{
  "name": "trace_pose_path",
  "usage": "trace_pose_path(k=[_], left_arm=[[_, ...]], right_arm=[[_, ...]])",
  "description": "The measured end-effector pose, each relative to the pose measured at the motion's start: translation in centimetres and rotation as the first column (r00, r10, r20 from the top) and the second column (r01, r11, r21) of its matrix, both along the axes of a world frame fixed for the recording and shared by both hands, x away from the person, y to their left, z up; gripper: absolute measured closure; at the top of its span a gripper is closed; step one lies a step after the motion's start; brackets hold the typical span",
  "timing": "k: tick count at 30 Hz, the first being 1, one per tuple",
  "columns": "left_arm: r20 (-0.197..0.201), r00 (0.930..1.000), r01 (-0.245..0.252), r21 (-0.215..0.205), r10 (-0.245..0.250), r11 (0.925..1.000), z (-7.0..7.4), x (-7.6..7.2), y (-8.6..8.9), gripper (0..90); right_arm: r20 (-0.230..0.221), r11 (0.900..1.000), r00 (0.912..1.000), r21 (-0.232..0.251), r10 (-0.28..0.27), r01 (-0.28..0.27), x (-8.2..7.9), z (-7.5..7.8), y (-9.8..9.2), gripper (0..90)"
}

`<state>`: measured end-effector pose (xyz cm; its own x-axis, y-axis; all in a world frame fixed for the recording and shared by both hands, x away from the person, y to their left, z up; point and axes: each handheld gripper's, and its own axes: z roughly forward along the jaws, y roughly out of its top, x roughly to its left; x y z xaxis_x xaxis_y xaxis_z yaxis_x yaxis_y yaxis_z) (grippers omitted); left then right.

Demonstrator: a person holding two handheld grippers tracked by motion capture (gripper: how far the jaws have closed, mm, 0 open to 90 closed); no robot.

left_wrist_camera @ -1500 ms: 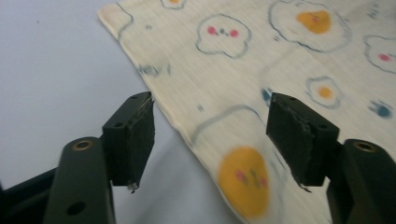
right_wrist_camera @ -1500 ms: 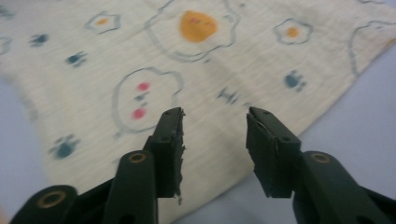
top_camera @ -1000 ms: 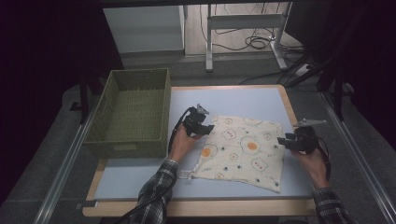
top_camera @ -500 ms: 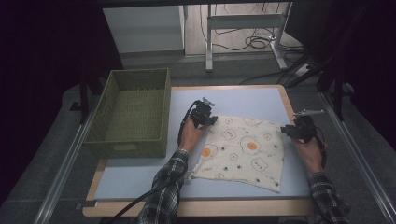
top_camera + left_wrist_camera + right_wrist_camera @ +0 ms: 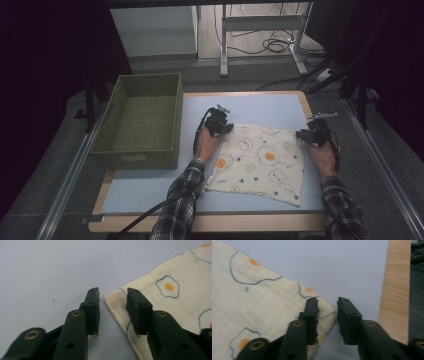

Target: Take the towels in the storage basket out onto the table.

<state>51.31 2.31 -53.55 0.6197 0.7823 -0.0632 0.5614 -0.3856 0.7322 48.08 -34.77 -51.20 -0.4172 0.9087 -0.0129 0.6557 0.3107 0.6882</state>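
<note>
A cream cloth (image 5: pixel 259 162) printed with fried eggs lies flat on the pale blue tabletop (image 5: pixel 150 187), towards its right half, with a green woven basket (image 5: pixel 141 120) standing well apart at the left edge.

The person has a pair of tongs at each far corner of the cloth. The left tongs (image 5: pixel 220 125) sit at the far left corner. In the left gripper view the left tongs (image 5: pixel 112 296) straddle that corner: one jaw rests over the cloth, the other on bare tabletop just beside the hem, and the cloth's tip lies in the gap between them. The jaws have just been closing, but a clear gap is left and the pads do not press the cloth.

The right tongs (image 5: pixel 306 135) are at the far right corner, near the wooden edge (image 5: pixel 395 290) of the tabletop. In the right gripper view the right tongs (image 5: pixel 327 301) do the same on their side: one jaw lies over the cloth's corner, the other over bare tabletop, with the hem running into the gap. These jaws too have just been closing and stand narrowly apart, with nothing pinched.

The cloth lies smooth; I can't tell whether either corner is lifted off the surface.
</note>
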Motion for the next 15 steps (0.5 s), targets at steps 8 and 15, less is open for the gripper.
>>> trace_pose_path(k=[8, 15], left_arm=[[-0.011, 0.9998, 0.017, -0.005, -0.017, 0.9998, 0.5, -0.2, -0.3, 88.4], [0.066, 0.9975, -0.024, -0.012, 0.024, 0.9997, 3.0, -0.4, 0.7, 88.3]], right_arm=[[-0.025, 0.998, 0.9994, -0.062, 0.023, -0.025, 0.0, 0.7, 1.1, 87.0], [0.034, 0.997, 0.9980, -0.052, 0.053, -0.051, 0.4, 3.2, 1.9, 87.0]])
